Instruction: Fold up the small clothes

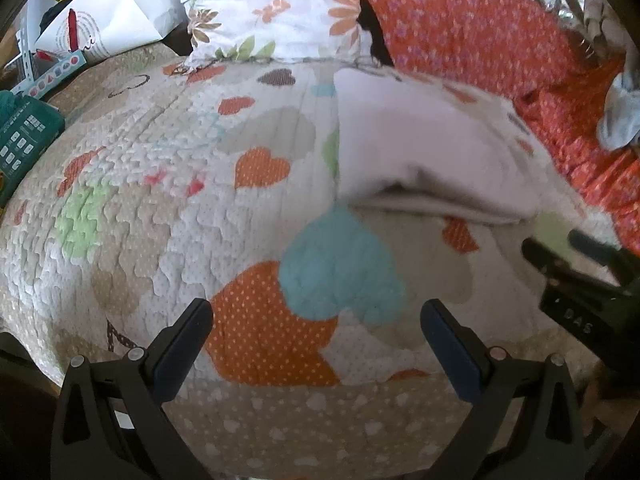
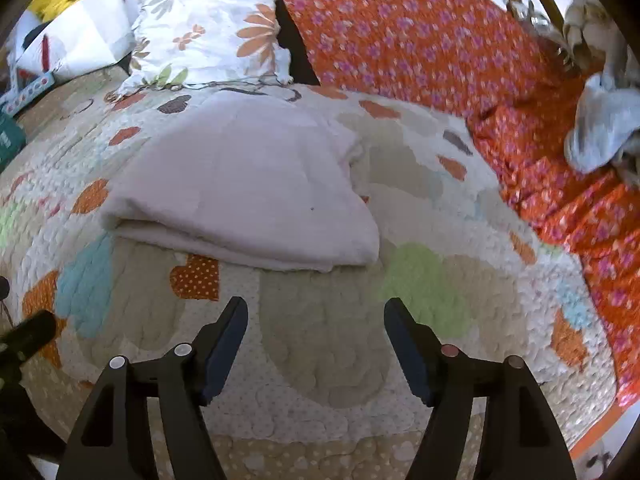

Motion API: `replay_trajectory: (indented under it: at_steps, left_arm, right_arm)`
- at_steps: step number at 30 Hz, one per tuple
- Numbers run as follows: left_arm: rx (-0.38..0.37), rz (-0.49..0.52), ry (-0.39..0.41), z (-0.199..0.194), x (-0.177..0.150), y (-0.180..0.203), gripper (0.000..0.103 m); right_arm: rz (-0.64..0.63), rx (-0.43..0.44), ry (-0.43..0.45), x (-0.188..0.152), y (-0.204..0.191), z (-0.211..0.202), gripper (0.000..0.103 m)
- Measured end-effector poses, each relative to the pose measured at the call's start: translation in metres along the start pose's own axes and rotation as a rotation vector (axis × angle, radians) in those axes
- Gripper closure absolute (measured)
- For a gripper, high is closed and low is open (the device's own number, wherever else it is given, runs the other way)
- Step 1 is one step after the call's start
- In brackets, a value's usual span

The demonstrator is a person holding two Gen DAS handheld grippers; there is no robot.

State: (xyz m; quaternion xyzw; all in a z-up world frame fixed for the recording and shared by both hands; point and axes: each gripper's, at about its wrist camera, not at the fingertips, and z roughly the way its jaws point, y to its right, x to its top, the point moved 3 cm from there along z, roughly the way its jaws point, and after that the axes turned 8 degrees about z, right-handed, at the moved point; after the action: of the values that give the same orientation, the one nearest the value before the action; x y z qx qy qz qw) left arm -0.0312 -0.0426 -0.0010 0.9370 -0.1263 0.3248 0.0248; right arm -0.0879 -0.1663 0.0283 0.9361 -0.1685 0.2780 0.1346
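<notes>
White folded cloth (image 2: 248, 184) ahead of right hand-held gripper (image 2: 316, 344).

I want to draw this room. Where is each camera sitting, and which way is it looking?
Left wrist view: sits on the left gripper, looking down across the heart quilt toward the flowered pillow; its own open fingers show, and the right gripper at the right edge.
Right wrist view: sits on the right gripper, facing the folded white cloth; its own open fingers show.
Both share the cloth, quilt, pillow and orange blanket.
</notes>
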Motion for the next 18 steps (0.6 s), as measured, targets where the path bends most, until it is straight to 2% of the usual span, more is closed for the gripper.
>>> replay_trajectory:
  at_steps: [4, 12, 18]
  left_arm:
    - [0.023, 0.012, -0.033, 0.010, -0.003, 0.000, 0.000]
    - [-0.011, 0.002, -0.150, 0.036, -0.013, -0.002, 0.000]
    - [-0.008, 0.003, -0.152, 0.038, -0.012, -0.002, 0.000]
  right_arm:
    - [-0.062, -0.010, 0.012, -0.002, -0.012, 0.000, 0.027]
    - [-0.079, -0.020, -0.018, -0.007, -0.020, 0.007, 0.026]
    - [-0.046, -0.019, -0.054, -0.006, -0.015, 0.015, 0.025]
